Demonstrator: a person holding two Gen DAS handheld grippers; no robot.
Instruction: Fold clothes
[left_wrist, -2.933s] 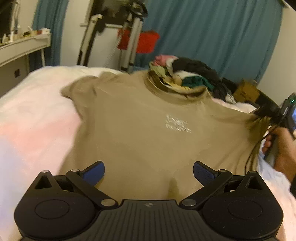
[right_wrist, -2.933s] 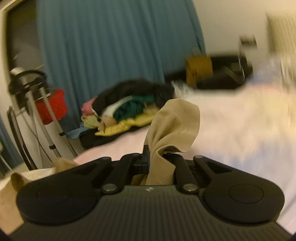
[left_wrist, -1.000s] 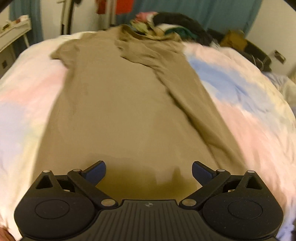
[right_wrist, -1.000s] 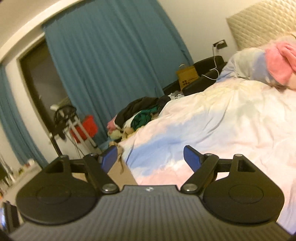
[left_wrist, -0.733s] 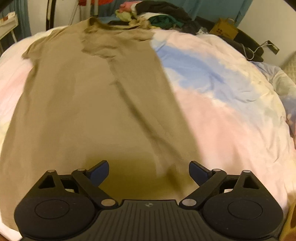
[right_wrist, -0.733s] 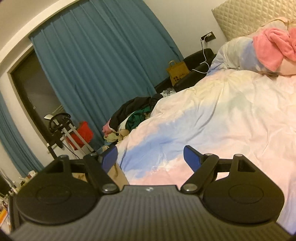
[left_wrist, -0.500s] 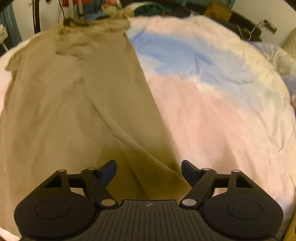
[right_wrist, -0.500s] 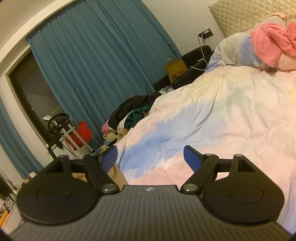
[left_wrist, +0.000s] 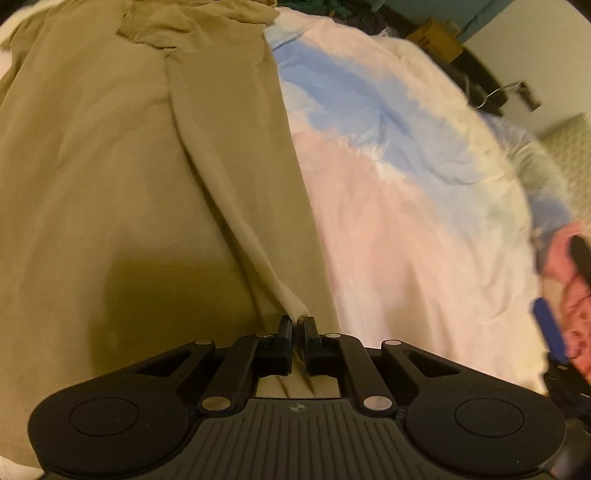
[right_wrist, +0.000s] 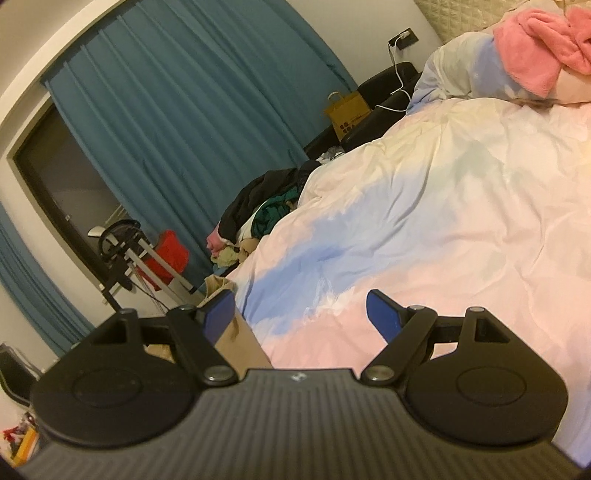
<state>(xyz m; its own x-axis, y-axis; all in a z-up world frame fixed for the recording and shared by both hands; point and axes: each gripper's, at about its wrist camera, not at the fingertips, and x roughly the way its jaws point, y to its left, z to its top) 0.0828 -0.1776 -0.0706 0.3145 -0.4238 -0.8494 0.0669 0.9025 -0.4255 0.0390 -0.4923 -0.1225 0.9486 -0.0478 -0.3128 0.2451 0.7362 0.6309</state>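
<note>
A tan T-shirt (left_wrist: 129, 166) lies flat on the pastel duvet (left_wrist: 406, 221), its right side folded inward along a long crease. My left gripper (left_wrist: 297, 325) is shut on the folded edge of the shirt near the hem. A strip of the shirt (right_wrist: 236, 343) shows at the lower left of the right wrist view. My right gripper (right_wrist: 299, 306) is open and empty above the duvet (right_wrist: 443, 221), just right of the shirt's edge. Its blue pad (left_wrist: 550, 328) shows at the right edge of the left wrist view.
A heap of mixed clothes (right_wrist: 258, 218) lies at the far end of the bed. Blue curtains (right_wrist: 184, 129), a red bag (right_wrist: 168, 254) and a metal stand (right_wrist: 125, 251) are behind. A pink towel (right_wrist: 535, 62) sits on pillows at the right.
My left gripper has moved down and right to the shirt's folded edge and shut on it. The right gripper, which let go of the shirt earlier, stays open and has barely moved.
</note>
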